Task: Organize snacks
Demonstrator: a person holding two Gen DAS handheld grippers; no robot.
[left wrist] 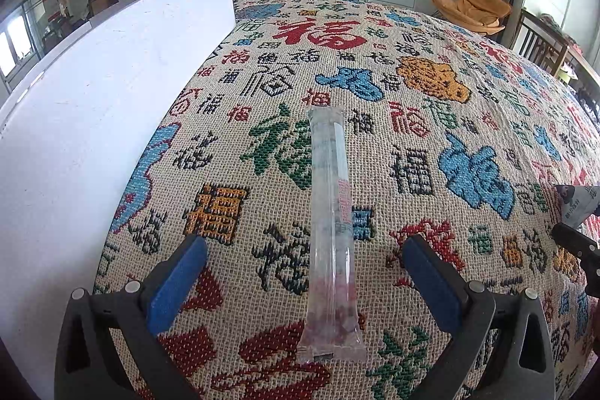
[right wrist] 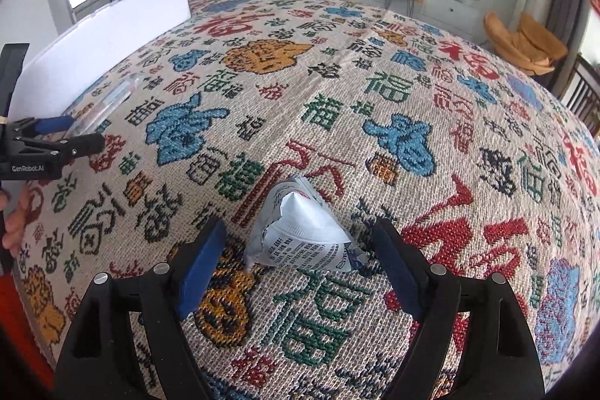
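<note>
You're lining up two grabs at once, nothing picked yet. Your left gripper (left wrist: 305, 255) is sitting wide open and empty, straddling the clear stick pack (left wrist: 332, 238), which is lying flat on the patterned tablecloth (left wrist: 431, 122), running straight ahead from between the fingers, near end already inside the gap, neither blue pad touching it. White box (left wrist: 112, 92) is standing just to that gripper's left; looks like the drop target, but that's my guess. Your right gripper (right wrist: 300, 250) is also spread wide and empty, with the silver triangular pouch (right wrist: 300, 235) resting on the cloth just ahead, centred between the fingertips, pads clear of it on both sides. Next: you're needing to close the left on the stick's lower section squarely so the slick film isn't slipping sideways, and pinch the pouch across its puffed body gently, since it's crumpling easily.
</note>
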